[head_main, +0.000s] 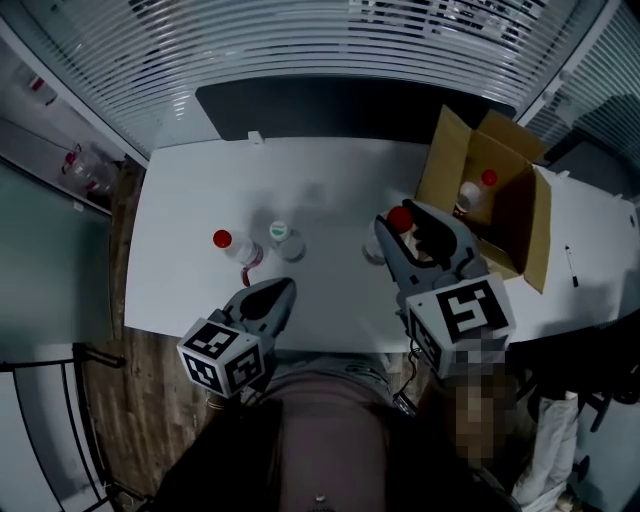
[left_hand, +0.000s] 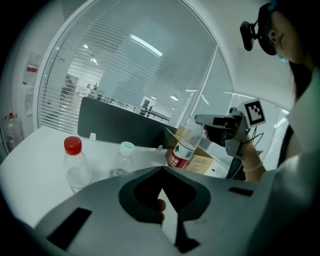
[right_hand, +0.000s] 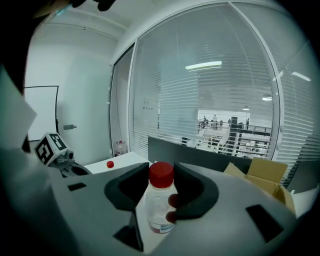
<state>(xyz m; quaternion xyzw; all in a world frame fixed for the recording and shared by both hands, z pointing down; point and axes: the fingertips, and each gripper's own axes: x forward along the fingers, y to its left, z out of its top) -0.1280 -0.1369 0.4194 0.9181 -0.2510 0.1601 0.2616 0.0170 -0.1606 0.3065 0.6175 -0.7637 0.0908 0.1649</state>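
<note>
My right gripper (head_main: 399, 227) fingers clamped red-capped bottle (right_hand: 158, 202) at neck to hold it off counter (head_main: 330, 185); left gripper (head_main: 277, 293) closed, empty

Red-capped bottle (head_main: 235, 247) and green-capped bottle (head_main: 285, 238) blocking mid-table, bare tabletop (head_main: 330, 190) behind, cardboard box (head_main: 445, 165) walling right side

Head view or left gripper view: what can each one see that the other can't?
Only the head view shows the bottle inside the cardboard box, and the marker cube on the left claw. Only the left gripper view shows the red label on the held bottle, and the camera on the person's head. Both show the red-capped bottle and the green-capped bottle on the table, the box, and the right claw shut on its bottle.
</note>
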